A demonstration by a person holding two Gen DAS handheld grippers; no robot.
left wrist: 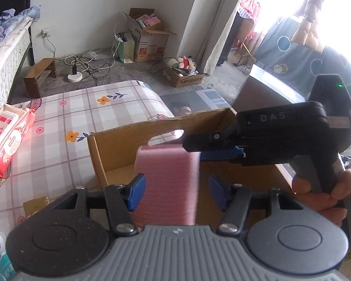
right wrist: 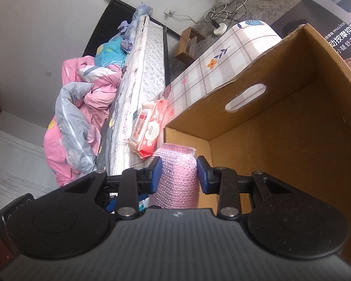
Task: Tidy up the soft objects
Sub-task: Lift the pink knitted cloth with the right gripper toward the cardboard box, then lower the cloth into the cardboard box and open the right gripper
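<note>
Harsh daylight is pouring through a bright window (left wrist: 292, 4) beside a pale curtain (left wrist: 213, 23). Tangled cables (left wrist: 86, 66) are lying across the grey concrete floor (left wrist: 133, 75) beneath a plain white wall (left wrist: 86, 7), and a quilted white mattress (right wrist: 142, 65) is carrying rumpled pink bedding (right wrist: 86, 93).

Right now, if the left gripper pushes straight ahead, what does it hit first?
Probably the pink bubble wrap roll lying between the left gripper fingers, then the cardboard box inner wall behind it. Depth is hard to judge.

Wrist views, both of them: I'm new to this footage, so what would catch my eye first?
The pink bubble-wrap roll stands out, squeezed between the right gripper pads and lying between the left gripper fingers. Just behind it sits an open cardboard box with a handle cutout. A red wet-wipes pack lies on the checked floral cloth to the left.
</note>
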